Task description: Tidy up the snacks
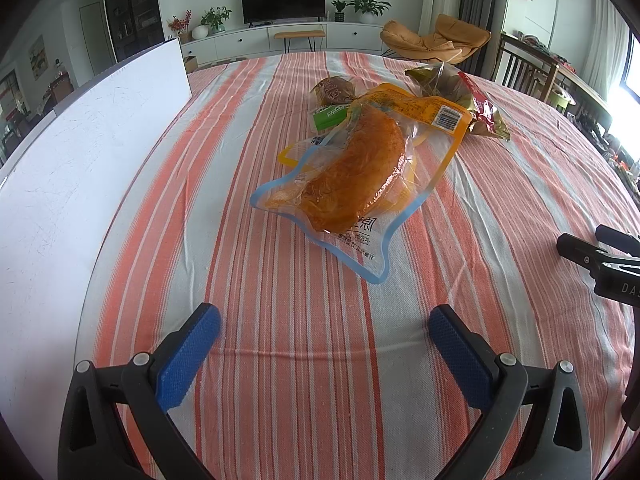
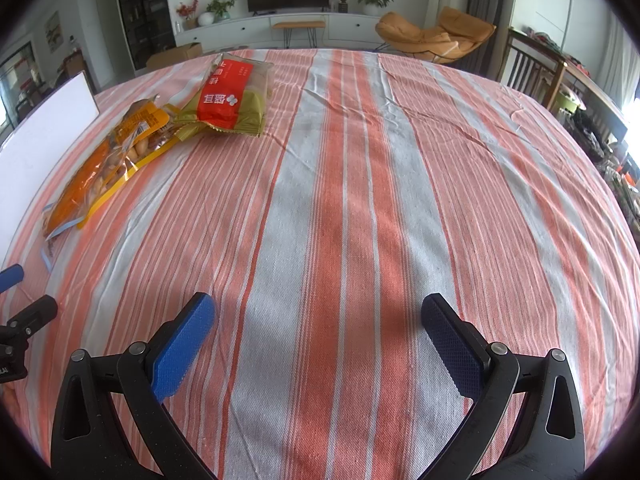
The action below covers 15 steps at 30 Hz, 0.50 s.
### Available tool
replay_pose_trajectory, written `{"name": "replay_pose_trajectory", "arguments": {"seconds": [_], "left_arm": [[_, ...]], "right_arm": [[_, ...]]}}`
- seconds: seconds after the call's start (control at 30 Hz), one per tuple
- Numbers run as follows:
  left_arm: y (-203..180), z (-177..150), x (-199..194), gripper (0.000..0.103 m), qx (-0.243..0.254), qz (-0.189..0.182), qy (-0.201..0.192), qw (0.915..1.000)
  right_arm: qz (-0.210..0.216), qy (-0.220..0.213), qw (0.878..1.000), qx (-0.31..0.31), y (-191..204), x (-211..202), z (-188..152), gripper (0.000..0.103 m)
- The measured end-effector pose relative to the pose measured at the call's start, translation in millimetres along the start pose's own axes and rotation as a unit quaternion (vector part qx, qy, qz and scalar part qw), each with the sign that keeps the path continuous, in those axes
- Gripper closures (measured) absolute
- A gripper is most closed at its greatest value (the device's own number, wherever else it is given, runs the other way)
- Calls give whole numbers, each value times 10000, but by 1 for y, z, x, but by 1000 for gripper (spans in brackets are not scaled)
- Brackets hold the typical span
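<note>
A heap of snack packs lies on the striped tablecloth (image 1: pixel 280 320). Nearest is a clear blue-edged pack with an orange piece of meat (image 1: pixel 352 172); on it rests a yellow-edged pack (image 1: pixel 424 112). Behind are a green pack (image 1: pixel 328 116), a brown round snack (image 1: pixel 334 88) and a red-and-gold bag (image 1: pixel 472 100). My left gripper (image 1: pixel 324 330) is open, a short way in front of the blue-edged pack, touching nothing. My right gripper (image 2: pixel 318 320) is open over bare cloth, with the red-and-gold bag (image 2: pixel 230 98) and the yellow-edged pack (image 2: pixel 112 156) far to its upper left.
A white board or box (image 1: pixel 80 160) runs along the table's left side. The right gripper's black body (image 1: pixel 600 260) shows at the right edge of the left wrist view. Beyond the table are an orange lounge chair (image 1: pixel 432 40), wooden chairs (image 1: pixel 524 68) and a TV cabinet (image 1: pixel 280 36).
</note>
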<state>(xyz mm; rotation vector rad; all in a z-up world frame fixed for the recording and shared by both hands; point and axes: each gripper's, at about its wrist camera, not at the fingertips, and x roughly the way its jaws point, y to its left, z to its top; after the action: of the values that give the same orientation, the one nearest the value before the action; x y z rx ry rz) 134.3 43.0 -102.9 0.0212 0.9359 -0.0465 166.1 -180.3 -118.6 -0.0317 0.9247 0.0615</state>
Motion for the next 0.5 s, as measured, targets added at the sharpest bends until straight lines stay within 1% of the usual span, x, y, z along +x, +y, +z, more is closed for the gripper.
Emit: {"name": "replay_pose_trajectory", "arguments": {"seconds": [0.5], "left_arm": [[1,0,0,0,0,0,0,10000]], "right_arm": [[0,-1,10000,1,0,0,0,0]]}}
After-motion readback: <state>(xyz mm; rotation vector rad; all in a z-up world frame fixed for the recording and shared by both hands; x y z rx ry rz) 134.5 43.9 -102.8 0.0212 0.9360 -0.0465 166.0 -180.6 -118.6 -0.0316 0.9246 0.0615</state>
